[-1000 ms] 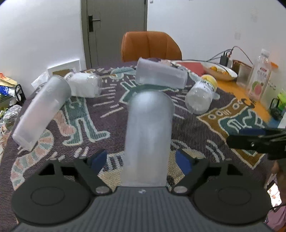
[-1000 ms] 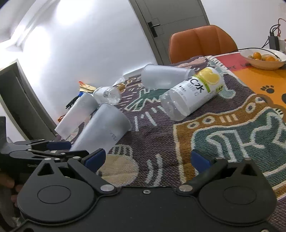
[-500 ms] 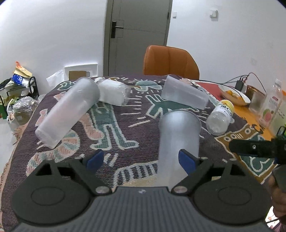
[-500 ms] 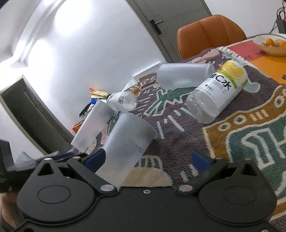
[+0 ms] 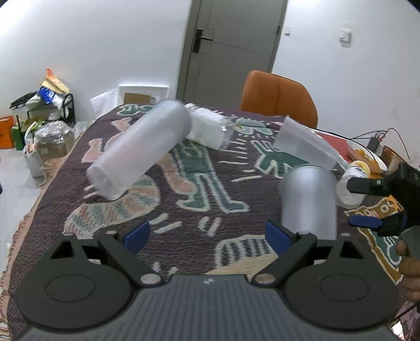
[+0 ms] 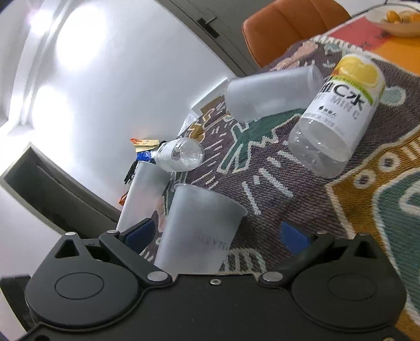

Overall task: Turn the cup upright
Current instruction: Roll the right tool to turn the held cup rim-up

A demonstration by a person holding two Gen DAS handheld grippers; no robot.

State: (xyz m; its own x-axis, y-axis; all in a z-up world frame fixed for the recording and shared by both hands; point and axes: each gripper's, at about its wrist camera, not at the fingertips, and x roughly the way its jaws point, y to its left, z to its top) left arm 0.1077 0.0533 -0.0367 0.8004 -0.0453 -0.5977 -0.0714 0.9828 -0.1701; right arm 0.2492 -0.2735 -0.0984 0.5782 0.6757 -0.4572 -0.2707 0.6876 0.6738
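Several frosted plastic cups lie on their sides on a patterned cloth (image 5: 199, 188). The nearest cup (image 6: 199, 228) lies between my right gripper's open fingers, rim pointing away; the pads do not touch it. In the left wrist view this cup (image 5: 308, 199) lies just right of my left gripper (image 5: 207, 234), which is open and empty. My right gripper (image 5: 367, 202) shows at that view's right edge. A second cup (image 5: 141, 152) lies to the left, a third (image 5: 302, 147) at the back.
A clear bottle (image 5: 210, 128) lies at the back. A yellow-capped bottle (image 6: 341, 115) lies beside the far cup. An orange chair (image 5: 278, 97) stands behind the table. A fruit bowl (image 6: 393, 18) and cables sit far right. Bags clutter the floor to the left (image 5: 39, 126).
My left gripper has swung left and pulled back, so the nearest cup is no longer between its fingers. My right gripper has moved in around that cup.
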